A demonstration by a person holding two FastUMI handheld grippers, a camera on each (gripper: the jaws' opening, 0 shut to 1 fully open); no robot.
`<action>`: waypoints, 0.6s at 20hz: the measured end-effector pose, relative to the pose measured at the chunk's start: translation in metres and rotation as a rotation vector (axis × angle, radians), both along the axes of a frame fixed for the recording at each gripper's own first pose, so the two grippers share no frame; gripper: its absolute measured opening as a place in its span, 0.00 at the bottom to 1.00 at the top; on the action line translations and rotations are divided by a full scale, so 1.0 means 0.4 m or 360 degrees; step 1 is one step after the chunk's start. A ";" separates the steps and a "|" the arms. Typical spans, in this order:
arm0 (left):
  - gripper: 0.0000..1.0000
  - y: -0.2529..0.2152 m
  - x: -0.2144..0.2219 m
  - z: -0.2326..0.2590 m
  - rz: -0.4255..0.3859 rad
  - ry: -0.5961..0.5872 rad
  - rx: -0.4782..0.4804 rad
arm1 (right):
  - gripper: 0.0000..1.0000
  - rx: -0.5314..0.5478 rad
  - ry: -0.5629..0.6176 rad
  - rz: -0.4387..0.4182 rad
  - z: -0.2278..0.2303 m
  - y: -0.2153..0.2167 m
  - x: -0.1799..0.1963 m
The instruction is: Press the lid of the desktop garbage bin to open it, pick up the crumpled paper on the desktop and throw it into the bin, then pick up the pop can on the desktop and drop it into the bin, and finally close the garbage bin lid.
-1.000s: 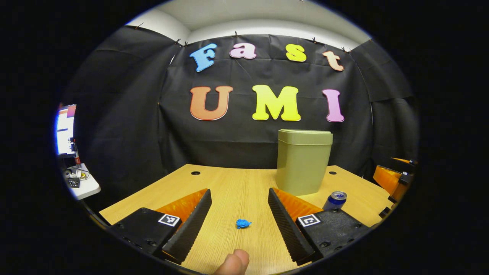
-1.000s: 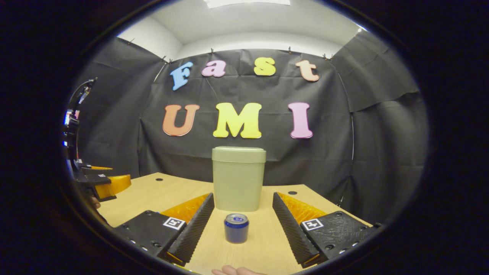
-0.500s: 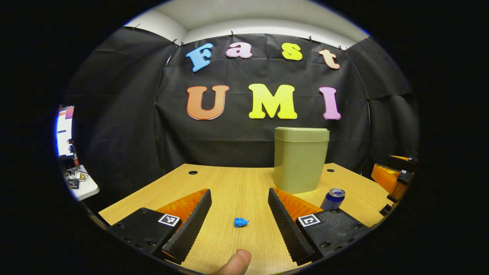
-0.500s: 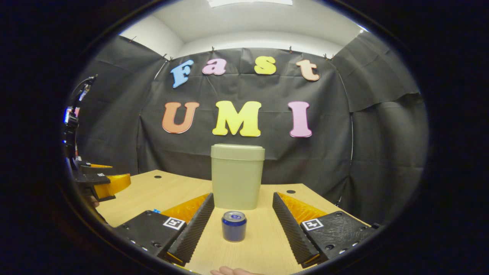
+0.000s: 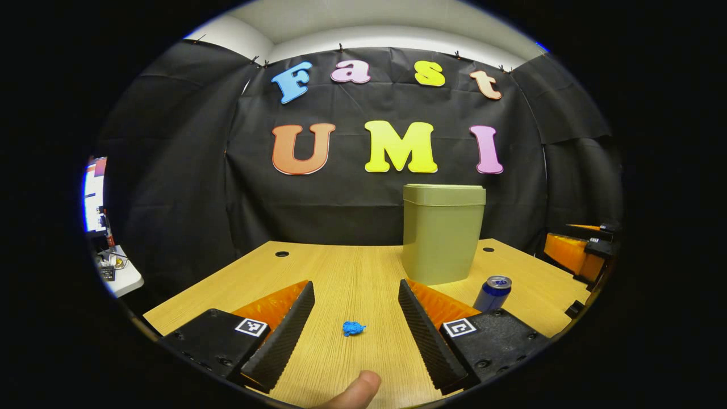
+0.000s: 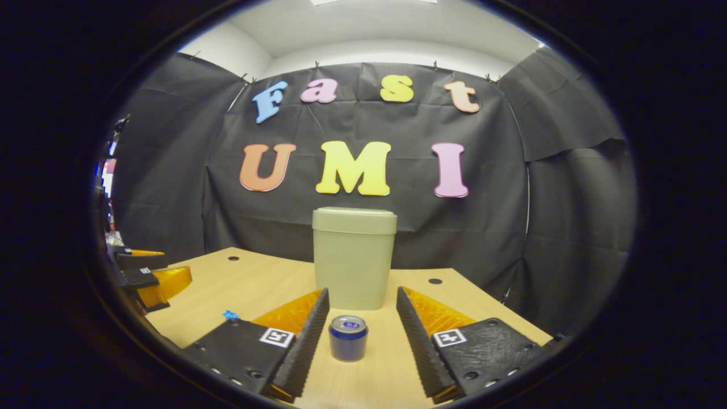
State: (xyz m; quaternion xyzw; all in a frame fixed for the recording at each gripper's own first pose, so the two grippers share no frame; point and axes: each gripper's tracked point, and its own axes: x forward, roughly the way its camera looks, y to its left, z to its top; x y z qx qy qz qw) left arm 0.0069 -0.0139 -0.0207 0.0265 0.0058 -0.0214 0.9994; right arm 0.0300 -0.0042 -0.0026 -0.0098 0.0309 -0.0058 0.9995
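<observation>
An olive-green bin (image 5: 443, 234) (image 6: 353, 257) stands upright at the back of the wooden desk (image 5: 346, 272), its lid down. A small blue crumpled paper (image 5: 352, 328) lies on the desk between the fingers of my open left gripper (image 5: 355, 301), touching neither. A blue pop can (image 6: 348, 338) (image 5: 493, 292) stands upright in front of the bin, between the fingers of my right gripper (image 6: 359, 300), which is open and clear of the can. In the right gripper view a bit of the paper (image 6: 230, 314) peeks out at the left. A fingertip (image 5: 355, 392) shows at the bottom edge.
The other gripper (image 5: 579, 255) sits at the desk's right edge in the left gripper view, and at the left edge (image 6: 147, 275) in the right gripper view. A white side table (image 5: 116, 272) with clutter stands beyond the desk's left side. Cable holes (image 5: 281, 254) dot the desk's back.
The right gripper's fingers have narrowed a little around the can and the view has tilted slightly. The left gripper has drifted slightly; the paper and bin sit a bit further left in its view.
</observation>
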 end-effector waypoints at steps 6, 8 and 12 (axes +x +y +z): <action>0.96 0.005 0.021 -0.041 -0.0004 0.0053 -0.0003 | 0.16 0.0041 0.0046 0.0040 0.058 -0.003 0.092; 0.96 0.013 0.032 -0.051 0.0007 0.0069 0.0001 | 0.02 0.0031 0.0085 0.0101 0.067 0.025 0.125; 0.96 0.009 0.061 -0.077 -0.0023 0.0127 -0.0022 | 0.00 0.0053 0.0125 0.0220 0.186 0.065 0.217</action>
